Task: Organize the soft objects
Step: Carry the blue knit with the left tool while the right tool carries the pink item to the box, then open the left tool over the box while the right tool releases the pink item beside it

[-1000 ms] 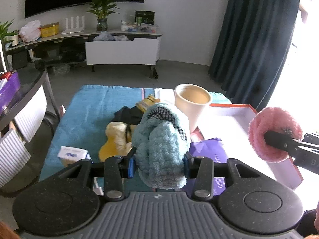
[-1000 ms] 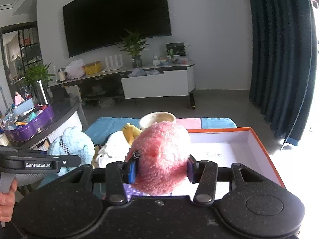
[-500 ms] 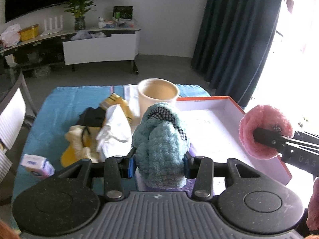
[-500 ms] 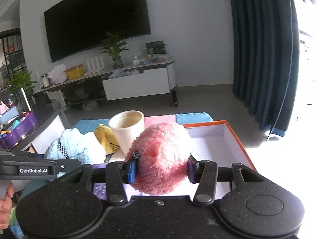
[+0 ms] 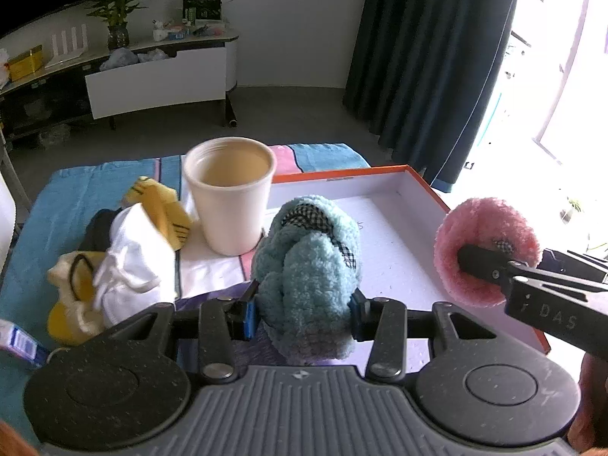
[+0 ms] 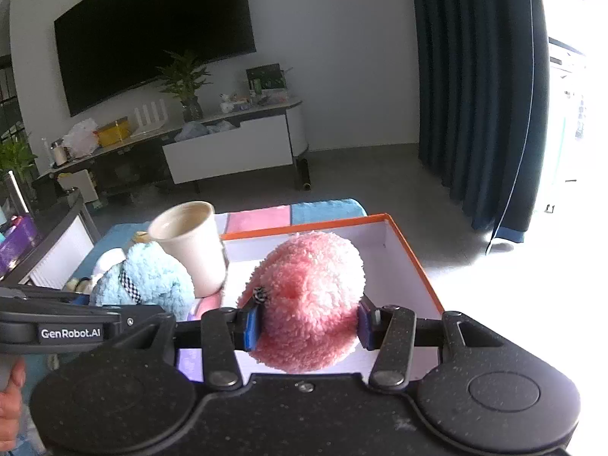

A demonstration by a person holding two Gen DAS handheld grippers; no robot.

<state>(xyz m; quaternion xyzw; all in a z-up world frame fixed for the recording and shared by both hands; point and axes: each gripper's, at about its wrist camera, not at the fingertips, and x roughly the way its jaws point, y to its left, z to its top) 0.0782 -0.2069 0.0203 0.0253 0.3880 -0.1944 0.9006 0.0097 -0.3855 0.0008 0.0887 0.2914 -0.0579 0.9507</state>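
My left gripper (image 5: 300,313) is shut on a fluffy light-blue bundle (image 5: 309,266) with a checked trim, held above the near left side of the orange-rimmed white box (image 5: 399,205). My right gripper (image 6: 309,325) is shut on a fluffy pink bundle (image 6: 309,292), held over the same box (image 6: 395,243). In the left wrist view the pink bundle (image 5: 488,249) hangs at the right, over the box's right rim. In the right wrist view the blue bundle (image 6: 146,279) shows at the left beside the cup.
A cream cup (image 5: 231,193) stands upright just left of the box. White cloth (image 5: 131,258), yellow soft items (image 5: 161,209) and a dark piece lie on the blue towel (image 5: 76,193). A small blue-white packet (image 5: 19,342) sits at the left edge. A TV stand and dark curtain are behind.
Both grippers have carried their bundles rightward and a little lower, from beside the clothes pile to over the box. The cup and box now look nearer. Both grips are unchanged.
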